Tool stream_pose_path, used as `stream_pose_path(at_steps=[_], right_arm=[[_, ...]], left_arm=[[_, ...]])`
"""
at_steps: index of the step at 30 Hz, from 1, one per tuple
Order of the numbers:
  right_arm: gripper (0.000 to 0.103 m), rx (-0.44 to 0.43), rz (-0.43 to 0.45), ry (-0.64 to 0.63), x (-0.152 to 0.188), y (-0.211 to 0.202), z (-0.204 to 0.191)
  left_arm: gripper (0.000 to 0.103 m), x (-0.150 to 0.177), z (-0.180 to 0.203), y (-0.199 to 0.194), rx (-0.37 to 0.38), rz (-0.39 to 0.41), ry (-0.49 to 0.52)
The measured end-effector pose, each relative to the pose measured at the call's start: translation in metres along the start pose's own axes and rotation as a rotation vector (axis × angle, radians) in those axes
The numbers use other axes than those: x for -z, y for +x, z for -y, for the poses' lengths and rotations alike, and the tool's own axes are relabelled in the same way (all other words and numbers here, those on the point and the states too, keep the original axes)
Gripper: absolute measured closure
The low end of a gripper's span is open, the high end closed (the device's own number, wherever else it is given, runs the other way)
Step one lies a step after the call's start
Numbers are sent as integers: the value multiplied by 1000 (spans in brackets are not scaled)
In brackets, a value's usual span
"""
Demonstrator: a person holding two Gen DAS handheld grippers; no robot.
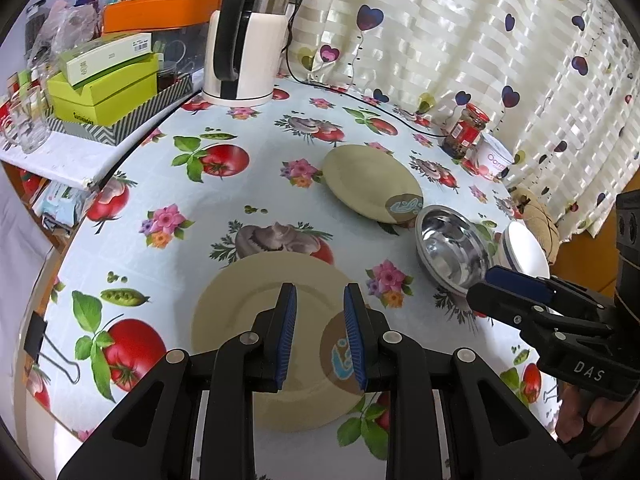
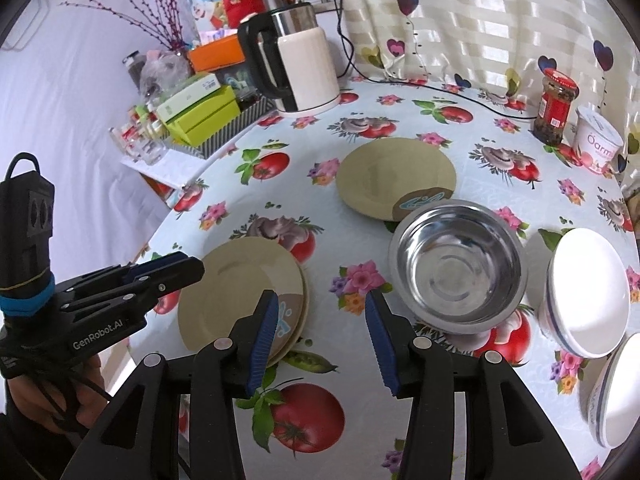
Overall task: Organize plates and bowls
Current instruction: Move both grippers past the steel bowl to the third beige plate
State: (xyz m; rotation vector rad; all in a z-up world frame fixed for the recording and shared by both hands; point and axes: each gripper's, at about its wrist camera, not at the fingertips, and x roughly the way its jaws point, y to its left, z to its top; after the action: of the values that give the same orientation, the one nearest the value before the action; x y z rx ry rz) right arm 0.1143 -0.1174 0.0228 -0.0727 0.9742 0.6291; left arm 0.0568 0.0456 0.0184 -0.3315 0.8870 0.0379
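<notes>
Left gripper (image 1: 320,332) hangs over the near stack of beige plates (image 1: 240,312) at the bottom centre of the left wrist view, blue pads parted with only air between them, nothing held; from the right wrist view that stack (image 2: 236,284) sits at lower left, at least two plates deep, rims showing one under the other. Right gripper (image 2: 322,344) is low in the centre of its own view, jaws apart and empty, the flowered tablecloth (image 2: 360,216) showing through the gap between the pads. A single beige plate (image 2: 394,178) lies further up the table, centre of the frame, its patterned edge next to the steel bowl (image 2: 456,268); whether they touch cannot be told. The steel bowl stands upright and empty, right of centre. Just to its right a white bowl (image 2: 586,292) with a dark stripe, and a second white bowl (image 2: 616,392) tucked into the lower right corner, partly cut off by the frame edge. Up at the back, a white kettle (image 2: 300,60) with a black handle in the upper centre, a red-lidded jar (image 2: 556,108) and a yoghurt tub (image 2: 598,146) at upper right by the curtain, and green boxes (image 2: 200,114) at upper left
</notes>
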Motion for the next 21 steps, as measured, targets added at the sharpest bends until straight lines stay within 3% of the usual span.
stream_pose_path(at_steps=[21], right_arm=[[58, 17, 13, 12, -27, 3, 33]], left_arm=[[78, -36, 18, 27, 8, -5, 27]])
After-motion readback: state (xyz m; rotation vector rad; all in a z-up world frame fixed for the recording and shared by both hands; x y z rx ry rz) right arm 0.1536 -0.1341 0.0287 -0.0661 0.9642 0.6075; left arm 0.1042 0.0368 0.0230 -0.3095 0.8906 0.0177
